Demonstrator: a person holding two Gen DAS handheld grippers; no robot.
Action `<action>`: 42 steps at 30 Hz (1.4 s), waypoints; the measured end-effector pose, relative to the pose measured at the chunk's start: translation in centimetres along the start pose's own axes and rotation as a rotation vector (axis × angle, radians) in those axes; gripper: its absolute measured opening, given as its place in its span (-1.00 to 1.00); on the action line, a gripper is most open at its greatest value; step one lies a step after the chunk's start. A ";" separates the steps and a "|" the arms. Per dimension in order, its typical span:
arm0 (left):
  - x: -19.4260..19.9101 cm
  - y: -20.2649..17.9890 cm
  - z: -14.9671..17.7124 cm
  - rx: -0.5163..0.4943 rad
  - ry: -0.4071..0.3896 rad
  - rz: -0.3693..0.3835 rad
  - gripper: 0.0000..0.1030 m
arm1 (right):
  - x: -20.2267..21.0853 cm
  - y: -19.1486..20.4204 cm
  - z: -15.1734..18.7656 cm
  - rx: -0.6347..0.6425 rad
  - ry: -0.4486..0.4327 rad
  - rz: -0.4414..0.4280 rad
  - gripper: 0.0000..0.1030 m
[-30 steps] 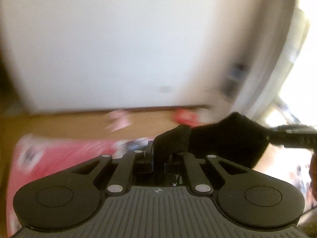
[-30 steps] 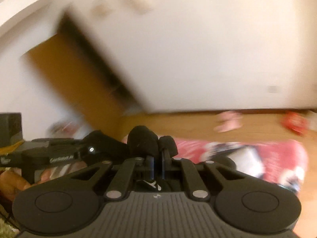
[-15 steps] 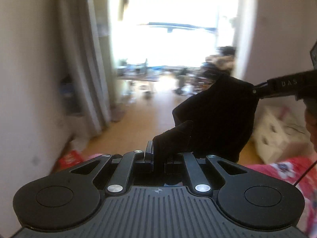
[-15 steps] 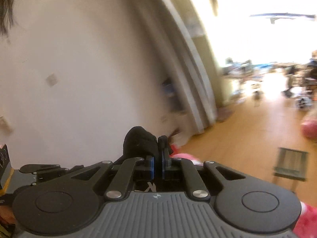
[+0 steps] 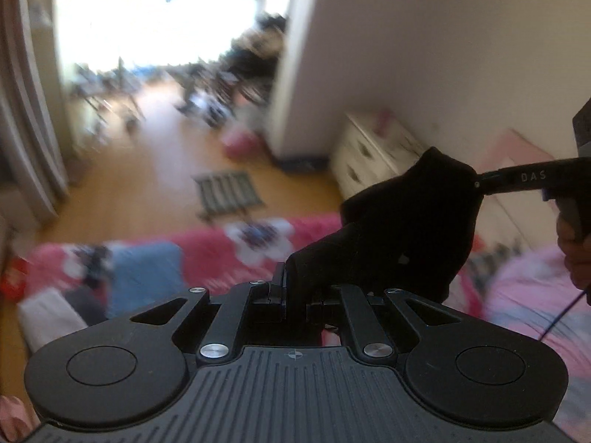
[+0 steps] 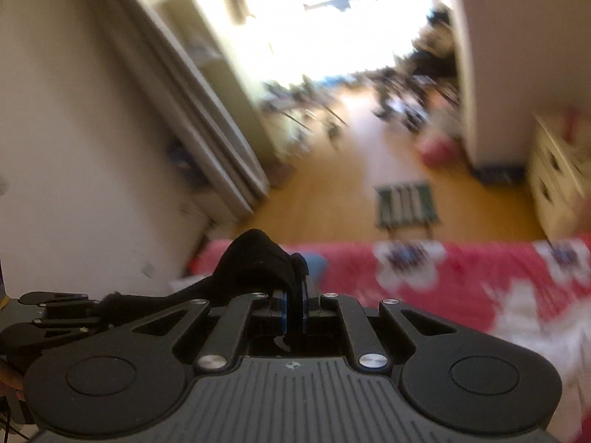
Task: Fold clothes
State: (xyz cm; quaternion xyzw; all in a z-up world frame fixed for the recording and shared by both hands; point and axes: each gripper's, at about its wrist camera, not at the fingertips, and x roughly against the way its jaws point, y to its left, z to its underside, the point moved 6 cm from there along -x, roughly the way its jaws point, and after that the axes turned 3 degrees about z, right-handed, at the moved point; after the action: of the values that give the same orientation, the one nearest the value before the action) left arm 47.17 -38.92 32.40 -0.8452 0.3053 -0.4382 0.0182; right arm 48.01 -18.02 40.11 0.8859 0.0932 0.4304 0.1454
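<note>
A black garment [image 5: 402,232] hangs in the air above the bed, stretched between both grippers. My left gripper [image 5: 295,288] is shut on one edge of it, low in the left wrist view. The right gripper [image 5: 480,182] enters that view from the right and pinches the garment's far corner. In the right wrist view my right gripper [image 6: 294,295] is shut on a bunched fold of the black garment [image 6: 258,262], and the left gripper's body [image 6: 55,317] shows at the lower left. A hand [image 5: 574,254] holds the right gripper.
Below lies a bed with a red flowered cover [image 6: 461,277], a blue cloth [image 5: 144,277] and a pink cover [image 5: 535,295]. Beyond are a wooden floor [image 5: 147,184], a small slatted stool [image 5: 229,192], a white dresser [image 5: 373,151], curtains [image 6: 207,140] and a bright window [image 5: 166,11].
Both views have swung from the blank wall round to the window and then tipped down toward the bed. Both grippers kept hold of the black garment throughout.
</note>
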 end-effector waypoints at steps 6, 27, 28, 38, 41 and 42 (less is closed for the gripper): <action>-10.3 4.5 2.8 -0.097 0.099 0.091 -0.87 | -6.4 -6.2 3.8 -0.016 -0.002 0.108 -0.84; -50.4 22.8 14.7 -0.200 0.093 -0.273 -0.86 | -54.4 -25.5 16.0 0.003 -0.100 0.007 -0.84; -50.2 22.7 14.1 -0.201 0.090 -0.282 -0.86 | -54.2 -25.3 15.4 -0.005 -0.108 0.001 -0.84; -55.2 25.6 14.2 -0.107 0.184 -0.387 -0.23 | -59.8 -26.9 13.3 -0.101 -0.050 0.030 -0.40; -54.1 25.9 14.3 -0.065 0.128 -0.402 0.24 | -57.2 -28.0 13.0 -0.157 -0.108 -0.008 0.02; -53.6 26.1 14.3 -0.048 0.112 -0.407 0.30 | -56.4 -28.4 12.9 -0.175 -0.127 -0.020 0.26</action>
State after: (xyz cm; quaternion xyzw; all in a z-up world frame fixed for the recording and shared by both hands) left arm 21.89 -34.97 -23.31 -0.8639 0.1393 -0.4718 -0.1078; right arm 22.55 -9.99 -18.49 0.8944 0.0547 0.3782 0.2323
